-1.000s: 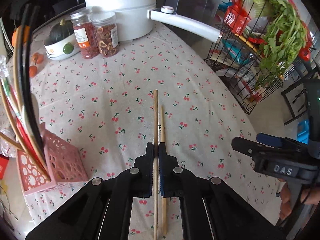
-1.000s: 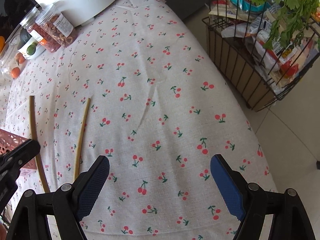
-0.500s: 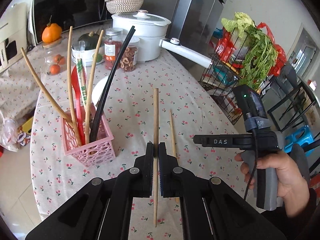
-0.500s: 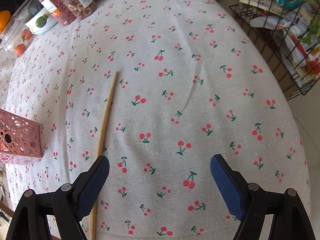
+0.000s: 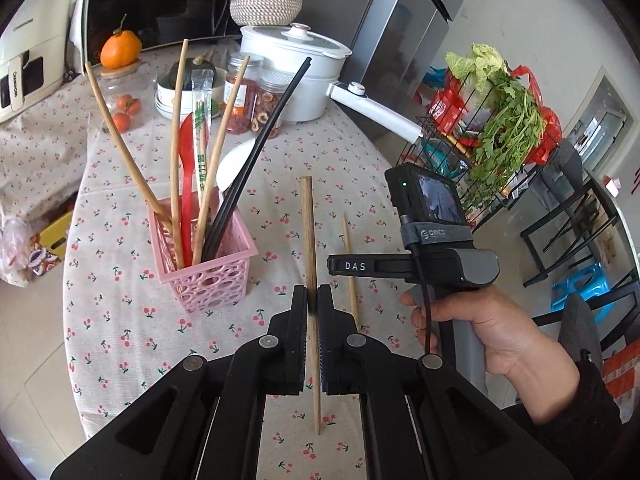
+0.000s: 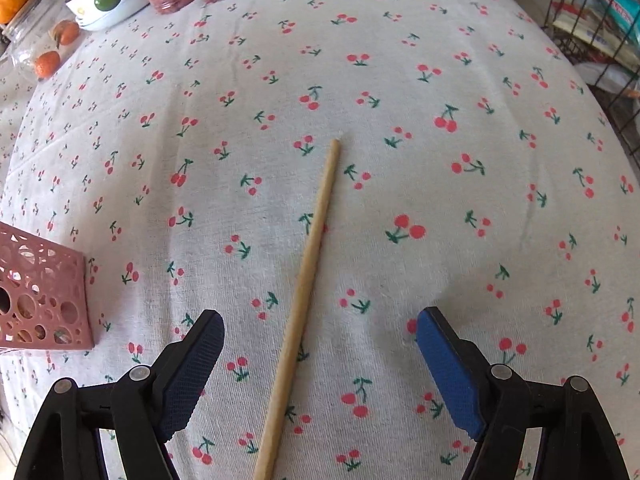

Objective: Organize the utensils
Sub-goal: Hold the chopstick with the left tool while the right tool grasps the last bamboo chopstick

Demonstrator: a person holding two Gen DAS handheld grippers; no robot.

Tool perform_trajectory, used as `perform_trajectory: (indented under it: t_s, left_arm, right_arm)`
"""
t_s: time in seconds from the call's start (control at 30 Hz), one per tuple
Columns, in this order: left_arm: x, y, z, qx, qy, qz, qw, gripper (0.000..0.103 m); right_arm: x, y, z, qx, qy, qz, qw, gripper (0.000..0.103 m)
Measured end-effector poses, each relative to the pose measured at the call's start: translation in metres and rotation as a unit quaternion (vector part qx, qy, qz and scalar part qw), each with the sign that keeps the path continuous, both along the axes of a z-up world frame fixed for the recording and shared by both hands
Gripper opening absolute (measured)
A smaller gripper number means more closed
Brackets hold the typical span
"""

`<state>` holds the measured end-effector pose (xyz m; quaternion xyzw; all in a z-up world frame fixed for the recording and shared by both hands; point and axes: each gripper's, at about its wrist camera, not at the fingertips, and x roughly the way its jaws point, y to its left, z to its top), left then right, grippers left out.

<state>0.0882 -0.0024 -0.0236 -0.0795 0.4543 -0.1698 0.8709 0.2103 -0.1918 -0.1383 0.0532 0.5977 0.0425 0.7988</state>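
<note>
My left hand-held gripper (image 5: pixel 313 300) clamps one light, stiff chopstick (image 5: pixel 309 236) mid-shaft; my right hand-held gripper (image 6: pixel 320 360), spread wide, straddles another (image 6: pixel 308 264), frame centre.

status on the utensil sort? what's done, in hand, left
Done: the pink basket already holds several wooden chopsticks, a black pair and a red utensil. In hand: the left gripper is shut on one wooden chopstick, off the table. Left: the second chopstick lies on the tablecloth between the open right gripper fingers, ungrasped.
</note>
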Motion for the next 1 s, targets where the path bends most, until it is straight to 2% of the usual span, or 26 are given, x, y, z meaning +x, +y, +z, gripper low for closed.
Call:
perform_trajectory:
  t_s: [0.07, 0.13, 0.17, 0.2, 0.23, 0.37, 0.5, 0.6, 0.73, 1.0]
  left_arm:
    - [-0.002, 0.004, 0.000, 0.001, -0.001, 0.001, 1.0000, 0.005]
    - [-0.005, 0.008, 0.000, 0.000, -0.002, 0.004, 1.0000, 0.005]
    - [-0.005, 0.010, 0.001, 0.000, -0.002, 0.005, 1.0000, 0.005]
    - [-0.006, 0.012, 0.001, -0.001, -0.002, 0.006, 1.0000, 0.005]
    - [-0.007, 0.013, 0.001, 0.000, -0.003, 0.007, 1.0000, 0.005]
    - [-0.013, 0.016, 0.007, 0.003, -0.013, 0.009, 0.9999, 0.004]
    - [-0.022, 0.019, 0.020, 0.009, -0.036, 0.008, 0.9993, 0.004]
    - [-0.031, 0.024, 0.029, 0.006, -0.052, 0.010, 0.9986, 0.004]
    - [-0.041, 0.032, 0.044, 0.012, -0.080, 0.020, 0.9965, 0.004]
    - [-0.055, 0.057, 0.079, -0.004, -0.145, 0.055, 0.9879, 0.004]
  right_arm:
    - [0.001, 0.010, 0.000, -0.032, -0.010, 0.014, 0.999, 0.068]
    - [0.001, 0.017, 0.000, -0.057, -0.019, 0.025, 0.998, 0.045]
    - [0.000, 0.018, 0.001, -0.057, -0.022, 0.029, 0.998, 0.038]
    - [0.000, 0.018, 0.002, -0.052, -0.022, 0.032, 0.998, 0.019]
    - [0.000, 0.017, 0.002, -0.046, -0.019, 0.036, 0.998, 0.010]
    - [-0.004, 0.007, 0.005, -0.001, -0.015, 0.029, 0.999, 0.006]
    - [-0.020, -0.008, 0.038, 0.022, -0.065, 0.026, 0.997, 0.006]
    - [-0.037, -0.023, 0.066, 0.058, -0.103, 0.015, 0.993, 0.006]
    - [-0.061, -0.037, 0.100, 0.091, -0.161, 0.012, 0.983, 0.006]
    - [-0.104, -0.047, 0.160, 0.129, -0.266, 0.025, 0.955, 0.006]
